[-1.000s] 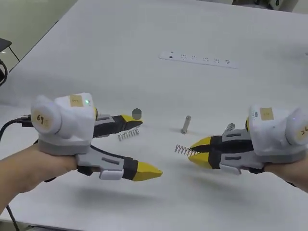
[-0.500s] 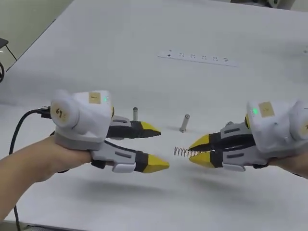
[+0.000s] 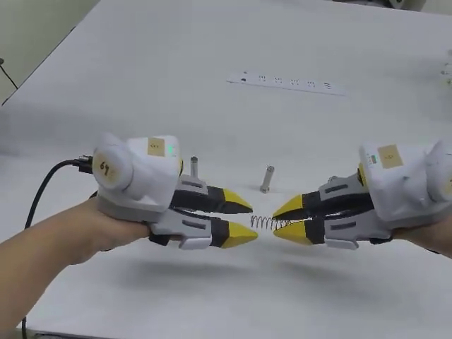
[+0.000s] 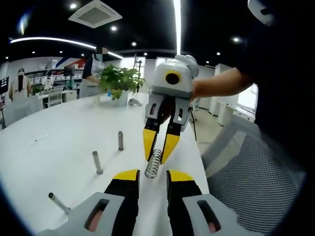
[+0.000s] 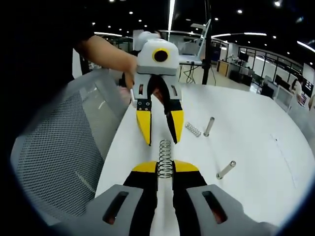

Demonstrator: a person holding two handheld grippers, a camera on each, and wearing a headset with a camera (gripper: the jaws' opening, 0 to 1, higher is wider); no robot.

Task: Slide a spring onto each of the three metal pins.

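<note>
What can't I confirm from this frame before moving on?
- Far pin: too small in the left gripper view to tell whether it carries a spring.
- The same pin, head view: mostly covered by the right gripper.
- Held spring, free end: head view too coarse to show whether the left gripper touches it.

left gripper [image 3: 245, 220]: left of centre, points right, level, jaws apart
right gripper [image 3: 281, 221]: right of centre, points left, jaws pinched on a spring [image 3: 263, 223]
tips: facing each other, near, not touching
left hand [image 3: 99, 229]: wrapped round the gripper's body
right hand [image 3: 432, 239]: under the gripper's body, far right edge
</note>
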